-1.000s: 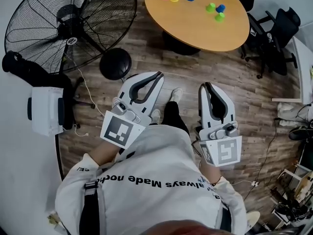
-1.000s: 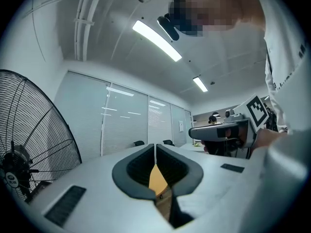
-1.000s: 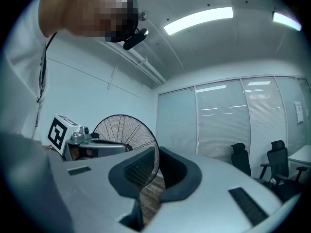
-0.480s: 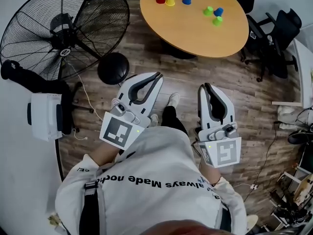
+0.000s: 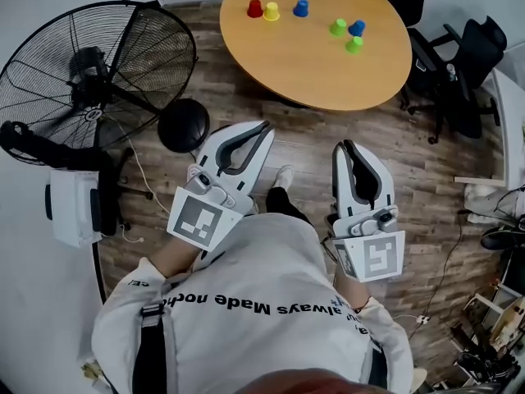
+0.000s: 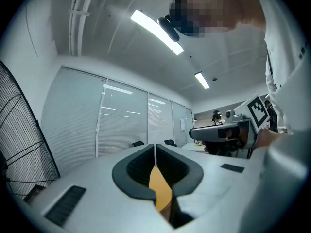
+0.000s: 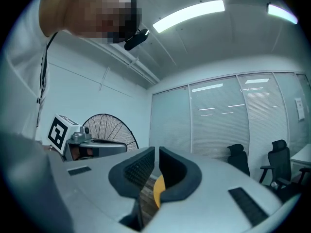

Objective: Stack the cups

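We hold left tongs (image 5: 264, 126) and right tongs (image 5: 343, 144) clenched, empty, well short of cups (image 5: 270, 11) near the surface (image 5: 312, 60) far edge; next, approach and open.

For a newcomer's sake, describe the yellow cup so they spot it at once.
Find the round wooden table beside the big fan. At its far left three cups form a row; the yellow cup stands between the red cup and a blue cup, the only yellow one.
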The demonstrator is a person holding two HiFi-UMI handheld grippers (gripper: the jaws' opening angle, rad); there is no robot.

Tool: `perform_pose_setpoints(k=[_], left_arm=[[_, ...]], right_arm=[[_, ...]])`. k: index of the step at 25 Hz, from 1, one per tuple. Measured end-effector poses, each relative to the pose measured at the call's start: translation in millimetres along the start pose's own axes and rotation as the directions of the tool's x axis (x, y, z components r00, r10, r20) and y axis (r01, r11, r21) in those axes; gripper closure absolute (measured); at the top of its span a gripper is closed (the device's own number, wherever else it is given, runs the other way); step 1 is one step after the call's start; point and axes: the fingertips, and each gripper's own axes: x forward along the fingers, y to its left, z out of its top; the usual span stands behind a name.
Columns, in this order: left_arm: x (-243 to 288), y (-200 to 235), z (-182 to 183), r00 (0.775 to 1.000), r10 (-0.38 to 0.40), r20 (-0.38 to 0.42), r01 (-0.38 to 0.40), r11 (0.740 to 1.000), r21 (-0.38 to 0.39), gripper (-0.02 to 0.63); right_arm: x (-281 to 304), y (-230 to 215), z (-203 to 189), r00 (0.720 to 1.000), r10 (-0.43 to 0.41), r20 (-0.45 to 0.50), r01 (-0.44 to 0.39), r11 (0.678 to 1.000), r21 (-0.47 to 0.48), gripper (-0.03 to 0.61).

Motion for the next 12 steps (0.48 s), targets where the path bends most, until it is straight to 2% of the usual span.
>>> perform_pose_setpoints(k=[12], left_arm=[[98.6,-9.9,-0.1,1.0,-0.002,-0.021,0.002,1.0,0.019,0.58]], right_arm=[[16.9,-96.8,-5.1,1.0,0.01,-0.015,-0.01,1.0,0.0,0.529]])
